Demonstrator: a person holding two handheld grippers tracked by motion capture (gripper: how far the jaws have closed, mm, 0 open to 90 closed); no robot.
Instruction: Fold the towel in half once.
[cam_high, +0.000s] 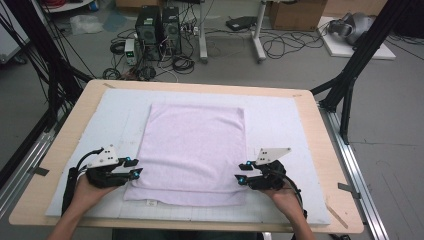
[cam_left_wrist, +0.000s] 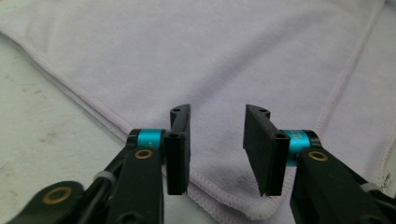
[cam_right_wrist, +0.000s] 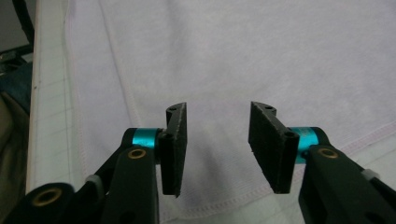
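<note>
On the worktop (cam_high: 60, 165), a lilac towel (cam_high: 192, 150) lies flat at centre. Left tool (cam_high: 134, 168) sits at its 8 o'clock corner, right tool (cam_high: 242, 172) at 4 o'clock; each stands narrowly parted over the hem, pads gripping nothing.

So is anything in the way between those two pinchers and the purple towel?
No, nothing visible is in the way. The left gripper has its jaws apart over the near left corner of the towel, and the right gripper has its jaws apart over the near right corner. Bare cloth lies between each pair.
</note>
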